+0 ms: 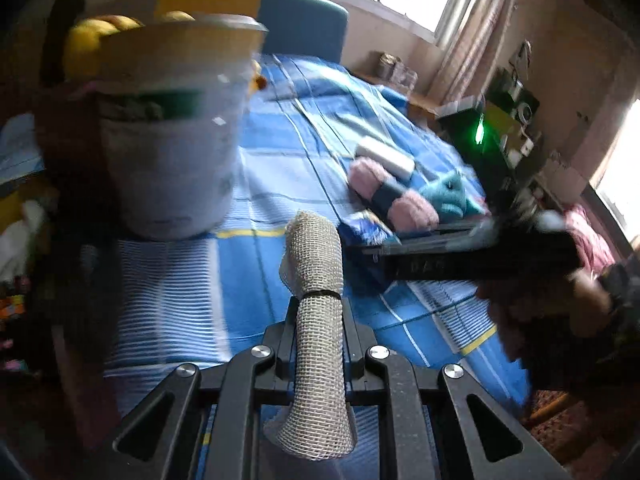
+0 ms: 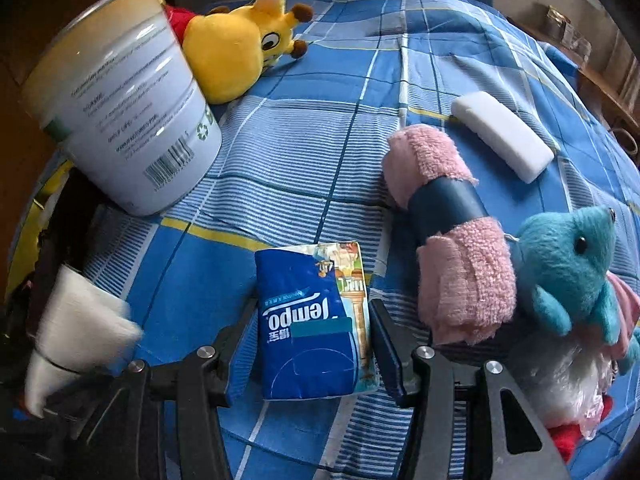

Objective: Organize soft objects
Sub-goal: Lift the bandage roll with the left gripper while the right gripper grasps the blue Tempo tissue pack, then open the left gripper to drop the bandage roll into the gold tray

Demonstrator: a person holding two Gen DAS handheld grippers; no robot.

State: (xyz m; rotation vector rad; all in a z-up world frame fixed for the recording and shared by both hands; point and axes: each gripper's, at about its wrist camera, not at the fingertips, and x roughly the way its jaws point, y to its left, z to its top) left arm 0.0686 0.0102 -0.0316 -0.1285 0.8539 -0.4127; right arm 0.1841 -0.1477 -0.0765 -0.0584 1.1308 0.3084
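Observation:
My left gripper is shut on a rolled grey mesh cloth, held above the blue checked bedspread right of the white tin bucket. My right gripper is open, its jaws on either side of a blue Tempo tissue pack lying on the bed. A rolled pink towel with a dark band, a blue plush toy and a white sponge block lie to the right. A yellow plush toy leans against the white tin bucket.
A plastic-wrapped white and red item lies at the bed's right edge. A blue chair back stands behind the bed. A cluttered desk and windows are at the right. The left gripper with its cloth shows at lower left in the right wrist view.

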